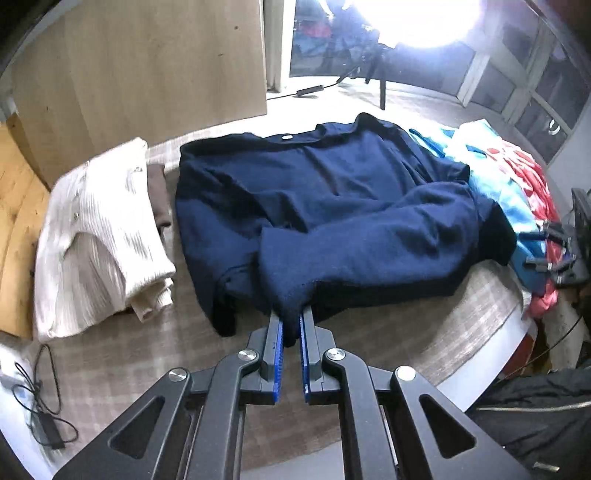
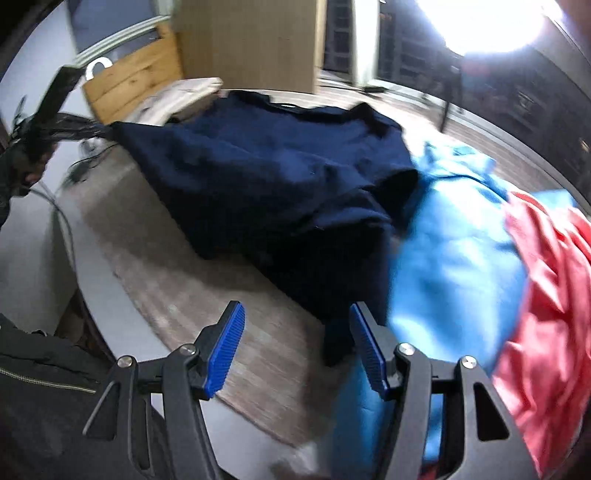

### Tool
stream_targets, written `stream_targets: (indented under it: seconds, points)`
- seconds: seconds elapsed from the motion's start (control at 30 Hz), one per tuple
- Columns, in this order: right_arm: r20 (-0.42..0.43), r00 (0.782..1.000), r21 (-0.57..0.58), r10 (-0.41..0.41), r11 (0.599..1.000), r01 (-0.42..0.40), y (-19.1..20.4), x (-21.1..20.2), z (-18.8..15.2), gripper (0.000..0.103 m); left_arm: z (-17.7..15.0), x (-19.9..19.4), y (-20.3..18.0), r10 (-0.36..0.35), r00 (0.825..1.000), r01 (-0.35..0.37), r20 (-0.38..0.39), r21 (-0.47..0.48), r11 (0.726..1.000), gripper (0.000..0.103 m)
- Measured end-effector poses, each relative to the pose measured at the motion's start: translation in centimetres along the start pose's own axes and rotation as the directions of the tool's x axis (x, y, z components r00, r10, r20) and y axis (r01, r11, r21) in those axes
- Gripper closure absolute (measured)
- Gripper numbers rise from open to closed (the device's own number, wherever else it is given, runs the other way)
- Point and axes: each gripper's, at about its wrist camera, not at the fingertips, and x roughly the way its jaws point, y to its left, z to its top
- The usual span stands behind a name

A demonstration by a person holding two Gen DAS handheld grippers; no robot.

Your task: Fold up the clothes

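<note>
left hand-held gripper (image 1: 291, 325) clamped on dark navy knit sweater (image 1: 332, 184) sleeve cuff | right hand-held gripper (image 2: 297, 347) apart, empty | lay sleeve flat across chest, cuff taut, no bunching

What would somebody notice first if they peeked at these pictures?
Probably the big dark navy knitted sweater spread across the middle of the bed, with the left hand-held gripper pinching its sleeve cuff at the near edge. Next, the glaring white lamp at the top, and the bright blue and coral-red clothes pile on the right, by the open right hand-held gripper.
</note>
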Motion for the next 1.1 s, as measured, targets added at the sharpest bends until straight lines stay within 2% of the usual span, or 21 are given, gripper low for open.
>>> stream_targets:
  seconds: [0.07, 0.13, 0.23, 0.3, 0.33, 0.37, 0.4, 0.43, 0.53, 0.73, 0.9, 1.0, 1.03, 1.1]
  points:
    - [-0.008, 1.0, -0.066, -0.009, 0.998, 0.008, 1.1, 1.4, 0.5, 0.045, -0.4, 0.2, 0.1, -0.002, 1.0, 0.002, -0.013, -0.001, 1.0, 0.096]
    - [-0.025, 0.998, -0.107, -0.057, 0.993, 0.054, 1.2, 3.7, 1.1, 0.045, -0.6, 0.9, 0.2, 0.0, 1.0, 0.0, -0.025, 0.008, 1.0, 0.096]
    - [-0.056, 0.99, -0.132, -0.129, 0.984, 0.121, 0.3, 7.2, 2.0, 0.045, -0.9, 1.4, 0.5, -0.018, 0.999, 0.018, -0.04, 0.005, 1.0, 0.096]
    - [-0.072, 0.99, -0.12, -0.121, 0.986, 0.112, -0.5, 9.1, 2.7, 0.045, -1.0, 1.5, 0.6, -0.023, 0.999, 0.024, -0.045, 0.005, 1.0, 0.096]
    - [-0.08, 0.992, -0.104, -0.101, 0.99, 0.093, -0.9, 9.7, 2.8, 0.05, -1.0, 1.5, 0.7, -0.026, 0.999, 0.026, -0.047, 0.005, 1.0, 0.096]
    - [-0.09, 0.993, -0.087, -0.082, 0.993, 0.074, -1.4, 10.3, 3.0, 0.071, -1.1, 1.4, 0.7, -0.028, 0.998, 0.028, -0.048, 0.004, 1.0, 0.096]
    - [-0.094, 0.994, -0.062, -0.062, 0.996, 0.056, -1.9, 10.2, 3.2, 0.081, -1.1, 1.4, 0.8, -0.03, 0.998, 0.03, -0.05, 0.004, 1.0, 0.096]
    - [-0.096, 0.995, -0.035, -0.042, 0.999, 0.039, -2.3, 9.7, 3.4, 0.1, -1.1, 1.4, 0.9, -0.033, 0.998, 0.033, -0.051, 0.003, 0.999, 0.096]
    - [-0.049, 0.998, 0.044, 0.043, 0.998, -0.041, -3.4, 5.8, 3.6, 0.1, -1.5, 0.5, 1.4, -0.046, 0.998, 0.046, -0.043, 0.003, 0.999, 0.096]
    - [0.106, 0.993, 0.217, 0.041, 0.974, -0.063, -4.3, -4.5, 2.7, 0.1, -3.5, -1.6, 2.5, -0.069, 0.997, 0.069, -0.028, 0.012, 0.998, 0.101]
    - [0.223, 0.974, 0.369, 0.04, 0.921, -0.122, -2.7, -10.8, 1.0, 0.1, -5.3, -3.2, 3.4, -0.088, 0.996, 0.089, -0.023, 0.016, 0.996, 0.101]
    - [0.262, 0.965, 0.43, -0.011, 0.897, -0.107, -1.7, -13.1, -0.6, 0.1, -7.0, -3.5, 3.4, -0.093, 0.995, 0.095, -0.039, 0.038, 0.995, 0.101]
    - [0.273, 0.962, 0.458, -0.025, 0.882, -0.107, -1.7, -13.8, -1.2, 0.1, -7.6, -3.6, 3.4, -0.095, 0.995, 0.096, -0.043, 0.04, 0.995, 0.101]
    - [0.299, 0.952, 0.55, -0.062, 0.827, -0.119, -2.4, -14.7, -3.1, 0.1, -8.7, -4.5, 3.6, -0.095, 0.995, 0.096, -0.04, 0.028, 0.995, 0.101]
